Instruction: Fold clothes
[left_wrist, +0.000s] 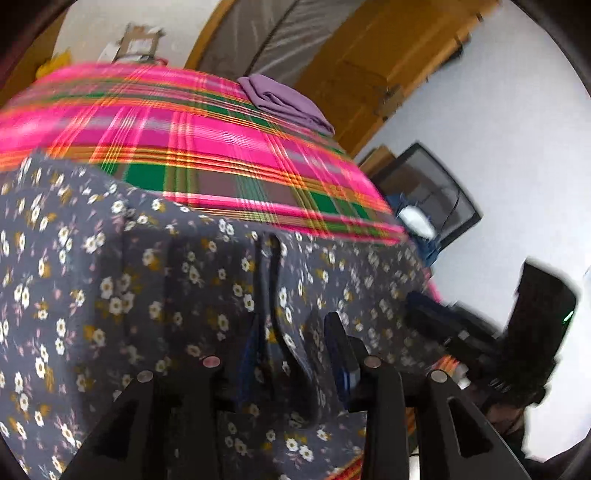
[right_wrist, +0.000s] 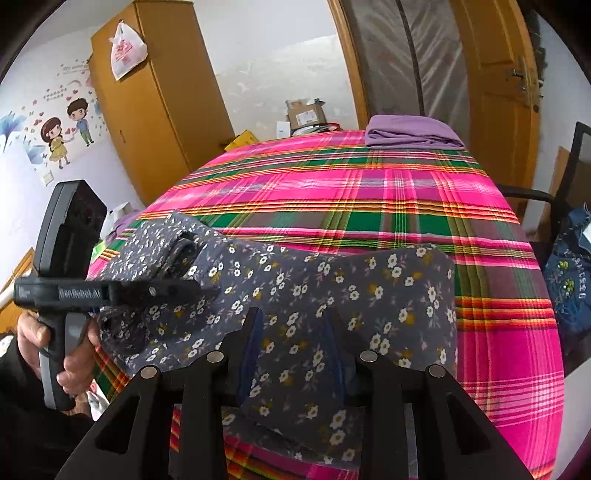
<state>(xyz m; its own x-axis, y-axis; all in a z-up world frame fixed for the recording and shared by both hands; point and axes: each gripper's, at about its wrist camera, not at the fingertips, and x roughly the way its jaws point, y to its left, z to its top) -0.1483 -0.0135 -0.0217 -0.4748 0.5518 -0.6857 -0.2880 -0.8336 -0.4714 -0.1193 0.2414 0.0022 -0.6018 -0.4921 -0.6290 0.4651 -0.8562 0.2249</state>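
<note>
A grey floral garment (left_wrist: 110, 280) (right_wrist: 295, 295) lies bunched on the near part of a pink plaid-covered table (left_wrist: 221, 136) (right_wrist: 369, 192). My left gripper (left_wrist: 297, 347) is open. A raised fold of the garment stands between its fingers, with a gap on the right side. In the right wrist view a hand (right_wrist: 55, 350) holds this left gripper (right_wrist: 207, 290) level over the garment's left part. My right gripper (right_wrist: 293, 339) is shut on a thick fold of the garment near the table's front edge. It shows as a dark blur (left_wrist: 417, 306) in the left wrist view.
A folded purple cloth (left_wrist: 284, 103) (right_wrist: 410, 134) lies at the far right corner of the table. A dark chair with a denim garment (right_wrist: 569, 280) stands to the right. A wooden wardrobe (right_wrist: 155, 92), a cardboard box (right_wrist: 306, 114) and a door (right_wrist: 495, 74) stand behind.
</note>
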